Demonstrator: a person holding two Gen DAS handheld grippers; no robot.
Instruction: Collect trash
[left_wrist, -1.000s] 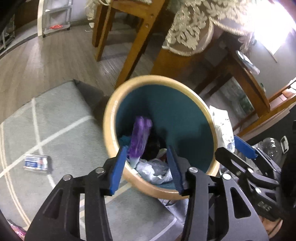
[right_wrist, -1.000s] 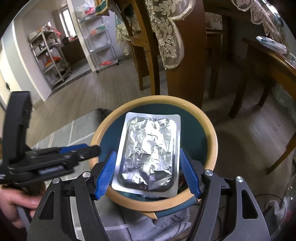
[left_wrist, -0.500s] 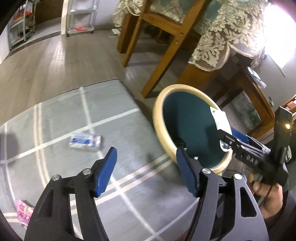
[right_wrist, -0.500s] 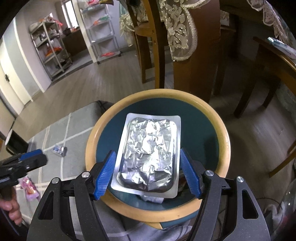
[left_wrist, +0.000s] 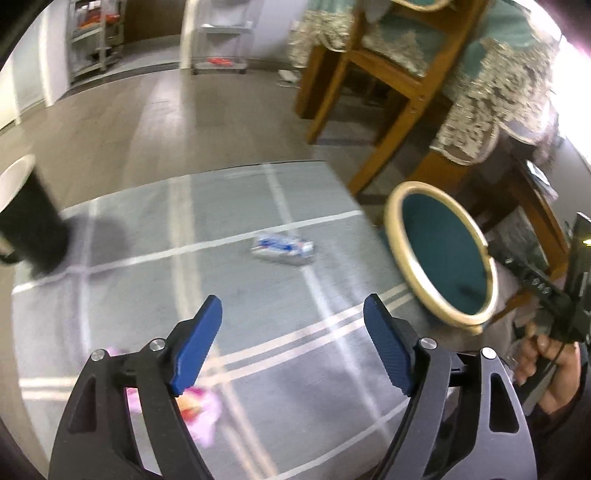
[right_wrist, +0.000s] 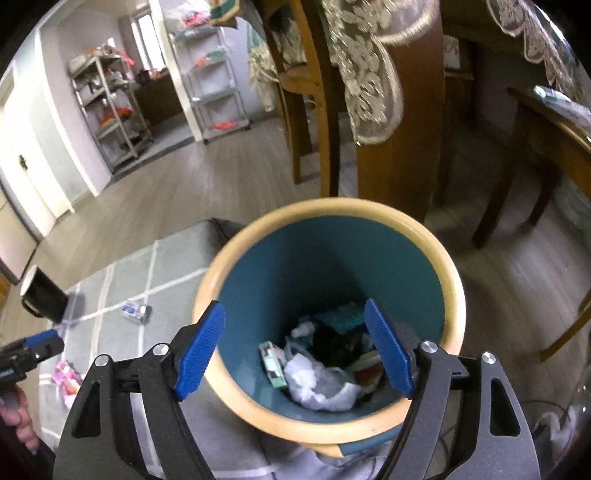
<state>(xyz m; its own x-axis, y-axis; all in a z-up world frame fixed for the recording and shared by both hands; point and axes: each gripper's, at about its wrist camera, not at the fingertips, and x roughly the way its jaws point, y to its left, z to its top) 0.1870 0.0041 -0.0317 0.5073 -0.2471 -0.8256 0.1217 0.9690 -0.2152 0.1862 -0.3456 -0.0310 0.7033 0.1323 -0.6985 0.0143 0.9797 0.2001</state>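
My right tool (right_wrist: 295, 347) hangs over the teal bin (right_wrist: 452, 291), jaws just spread and empty, trash heaped inside. My left tool (left_wrist: 293, 343), jaws also just widened, empty, faces the rug (left_wrist: 129, 240); a blue-white wrapper (left_wrist: 282, 248) lies beyond, a pink wrapper (left_wrist: 201, 406) near.

A teal-lined bin (right_wrist: 402, 258) with a cream rim stands beside a grey rug (left_wrist: 229, 295) crossed by white lines, where a blue-and-white wrapper (left_wrist: 282, 248) and what looks like pink packaging (left_wrist: 201, 410) lie.

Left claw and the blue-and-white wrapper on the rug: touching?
Apart. The left wrist view shows bare rug between the open left claw and the blue-and-white wrapper.
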